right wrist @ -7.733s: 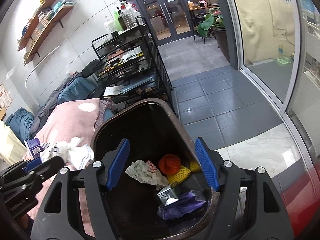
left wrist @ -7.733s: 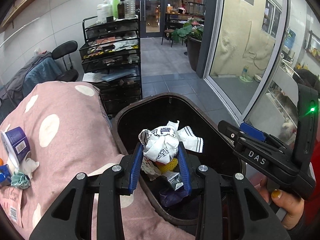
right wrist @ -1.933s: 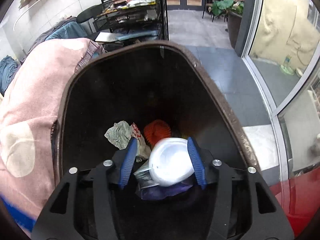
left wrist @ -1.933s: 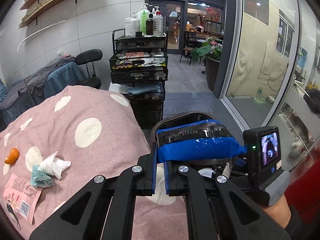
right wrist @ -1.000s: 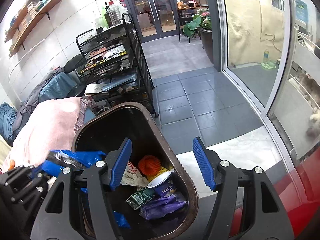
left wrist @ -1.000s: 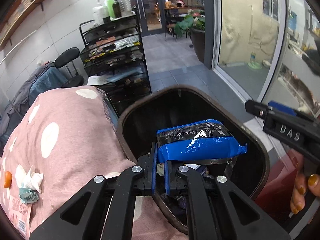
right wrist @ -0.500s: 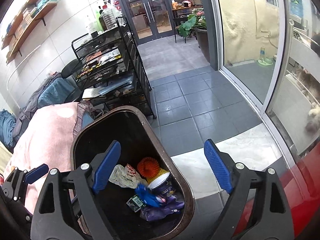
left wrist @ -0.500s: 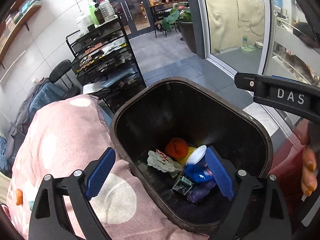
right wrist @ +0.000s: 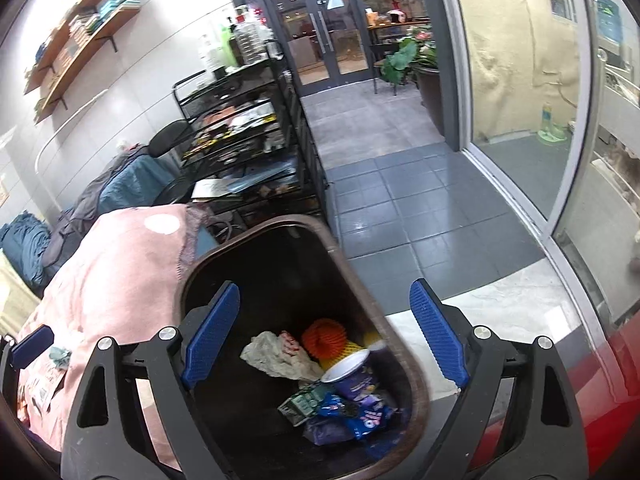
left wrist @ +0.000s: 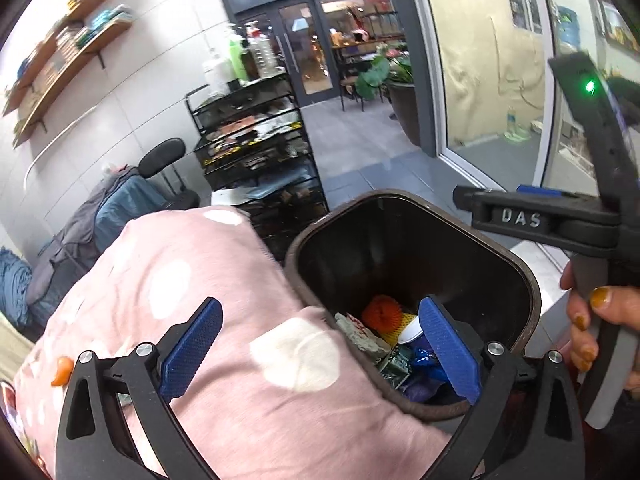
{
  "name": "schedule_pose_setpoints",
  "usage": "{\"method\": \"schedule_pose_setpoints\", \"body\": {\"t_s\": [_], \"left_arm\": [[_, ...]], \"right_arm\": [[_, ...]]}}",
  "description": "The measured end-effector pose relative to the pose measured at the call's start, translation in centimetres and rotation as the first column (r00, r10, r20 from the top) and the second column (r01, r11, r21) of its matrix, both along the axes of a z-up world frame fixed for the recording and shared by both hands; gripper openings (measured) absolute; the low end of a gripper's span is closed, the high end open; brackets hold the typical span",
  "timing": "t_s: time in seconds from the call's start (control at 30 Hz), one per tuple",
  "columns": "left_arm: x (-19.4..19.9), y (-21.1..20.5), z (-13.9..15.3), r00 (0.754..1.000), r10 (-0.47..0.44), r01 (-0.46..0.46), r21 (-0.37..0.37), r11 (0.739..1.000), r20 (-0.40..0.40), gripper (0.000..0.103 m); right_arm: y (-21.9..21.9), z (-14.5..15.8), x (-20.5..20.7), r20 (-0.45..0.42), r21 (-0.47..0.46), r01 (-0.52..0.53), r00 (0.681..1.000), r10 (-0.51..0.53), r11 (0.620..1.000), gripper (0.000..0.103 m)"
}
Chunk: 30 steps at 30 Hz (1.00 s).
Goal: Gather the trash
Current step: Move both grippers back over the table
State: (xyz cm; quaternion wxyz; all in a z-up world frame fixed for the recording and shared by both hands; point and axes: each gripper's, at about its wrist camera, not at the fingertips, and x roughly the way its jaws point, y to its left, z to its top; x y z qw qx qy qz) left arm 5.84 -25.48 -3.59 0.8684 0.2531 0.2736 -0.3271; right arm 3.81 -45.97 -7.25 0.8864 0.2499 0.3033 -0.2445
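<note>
I am holding my left gripper (left wrist: pixel 320 344) over the seam where the pink dotted blanket (left wrist: pixel 192 280) meets the brown rim of the trash bin (left wrist: pixel 532 300). Its jaws are opening wide with nothing between them; one blue pad is hanging above the blanket, the other over the bin's mouth. My right gripper (right wrist: pixel 324 336) is hovering released above the same bin (right wrist: pixel 418 384), empty too — one pad over the dark inside, the other out past the rim above the pale floor. The trash is lying at the bottom: an orange net (right wrist: pixel 324 338), a crumpled paper (right wrist: pixel 276 356), a purple cup (right wrist: pixel 354 376) and a blue wrapper (right wrist: pixel 360 414), all touching. More scraps are lying on the blanket — an orange bit (left wrist: pixel 62 372) near its lower left edge. Grey floor tiles (right wrist: pixel 400 208) are lying open beyond the bin, up to the black wire rack (right wrist: pixel 248 140).
</note>
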Motion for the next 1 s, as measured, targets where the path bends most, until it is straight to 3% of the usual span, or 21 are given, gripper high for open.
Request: {"method": "schedule_pose_setpoints", "body": {"t_s": [0.47,0.7,1.0], "left_arm": [[2.0,9.5,1.1,0.976,0.219,-0.219,-0.083,0.972,-0.002,0.098],[3.6,15.0,1.0,0.934,0.356,-0.357,-0.1,0.929,-0.024,0.098],[4.8,23.0,0.7,0.857,0.512,-0.516,-0.115,0.849,-0.063,0.098]], "right_arm": [[7.7,0.8,4.4,-0.002,-0.03,-0.208,0.978,0.208,0.978,0.087],[11.7,1.6,6.6,0.007,-0.043,-0.316,0.949,0.317,0.948,0.087],[18.8,2.8,9.2,0.014,-0.074,-0.495,0.868,0.497,0.866,0.087]]}}
